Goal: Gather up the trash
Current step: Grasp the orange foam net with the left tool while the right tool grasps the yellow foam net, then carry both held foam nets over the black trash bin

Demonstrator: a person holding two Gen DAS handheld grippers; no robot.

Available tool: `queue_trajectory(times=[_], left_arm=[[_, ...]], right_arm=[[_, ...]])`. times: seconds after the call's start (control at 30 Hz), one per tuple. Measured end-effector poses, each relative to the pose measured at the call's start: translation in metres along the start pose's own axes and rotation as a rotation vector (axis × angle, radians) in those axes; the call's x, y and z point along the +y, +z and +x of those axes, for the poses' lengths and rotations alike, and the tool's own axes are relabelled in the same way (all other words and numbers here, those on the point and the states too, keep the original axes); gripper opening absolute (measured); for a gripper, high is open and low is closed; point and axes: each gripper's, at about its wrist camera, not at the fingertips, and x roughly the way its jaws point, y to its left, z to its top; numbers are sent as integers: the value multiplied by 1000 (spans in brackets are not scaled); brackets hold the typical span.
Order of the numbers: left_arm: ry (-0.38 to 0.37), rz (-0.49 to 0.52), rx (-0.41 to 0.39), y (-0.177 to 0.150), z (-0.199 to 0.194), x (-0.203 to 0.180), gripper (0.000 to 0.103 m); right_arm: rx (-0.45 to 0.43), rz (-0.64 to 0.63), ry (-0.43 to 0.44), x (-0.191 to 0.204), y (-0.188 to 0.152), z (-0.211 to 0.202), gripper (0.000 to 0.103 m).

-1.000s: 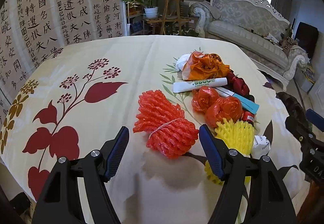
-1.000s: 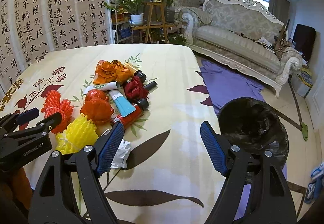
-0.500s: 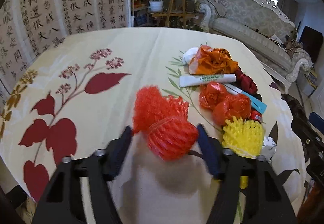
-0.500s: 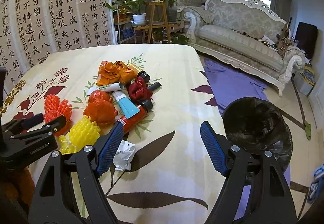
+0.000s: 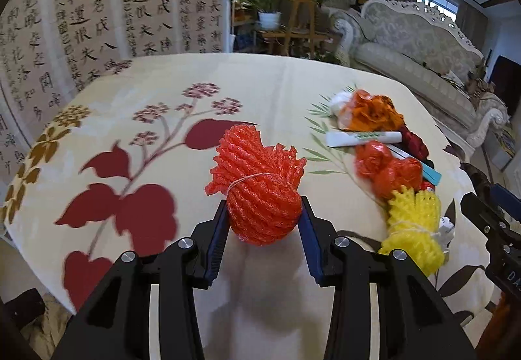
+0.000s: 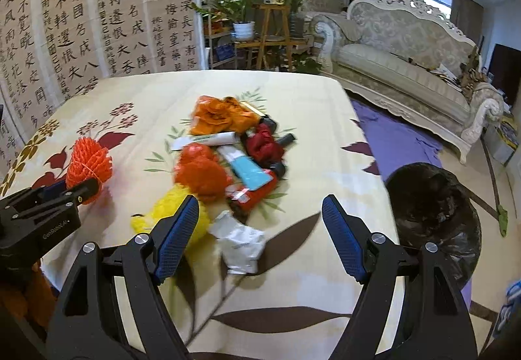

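Cream cloth printed with dark red leaves and brown stems covers the worktop (image 5: 267, 83), which fills both views. Beyond its right edge, on the floor, stands a bin lined with a black bag (image 6: 433, 203), and a pale carved sofa (image 6: 407, 57) sits far right. Calligraphy panels (image 5: 97, 11) hang at the far left.

A heap of trash lies right of the worktop's centre: an orange crumpled bag (image 6: 221, 116) at the far end, then a white tube (image 6: 208, 140), a dark red wad (image 6: 263, 145), a blue-ended tube (image 6: 247, 171), a red-orange plastic wad (image 6: 200, 171), a yellow foam net (image 5: 413, 223) and, nearest, a crumpled white paper (image 6: 241, 242).

Left of the heap, apart from it, sits the red foam net (image 5: 260, 194), tied round its middle with string. The left tongs (image 5: 263, 223) have just been closing and both blue pads now press the net's near bulge from either side.

The right tongs (image 6: 260, 229) stand wide apart and hold nothing; they hover over the near end of the heap, with the white paper seen between them and the left finger (image 6: 176, 239) crossing the yellow net.
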Motion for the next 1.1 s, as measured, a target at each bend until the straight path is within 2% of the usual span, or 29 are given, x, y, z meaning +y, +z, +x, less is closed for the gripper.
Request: queue_trajectory(times=[0.1, 0.2, 0.43, 0.63, 0.8, 0.83, 0.87, 0.93, 1.1], left_arm=[[17, -8, -15, -1, -7, 12, 42], [35, -25, -20, -3, -12, 27, 42], [65, -65, -23, -9, -15, 53, 42], [52, -85, -9, -13, -10, 64, 42], [34, -86, -8, -13, -8, 64, 42], [31, -85, -8, -13, -8, 64, 42], [28, -84, -8, -12, -8, 63, 42], [25, -82, -7, -12, -7, 62, 42], [14, -75, -5, -13, -7, 57, 42]], right_arm=[[1, -27, 21, 14, -1, -2, 75], [10, -54, 43, 28, -2, -2, 70], [51, -101, 76, 59, -8, 3, 68], [103, -104, 91, 72, -10, 19, 68], [110, -88, 65, 74, -10, 29, 68], [109, -86, 60, 74, -10, 30, 64], [107, -88, 56, 74, -10, 32, 55], [101, -94, 41, 73, -10, 33, 47], [91, -105, 38, 69, -11, 33, 42]])
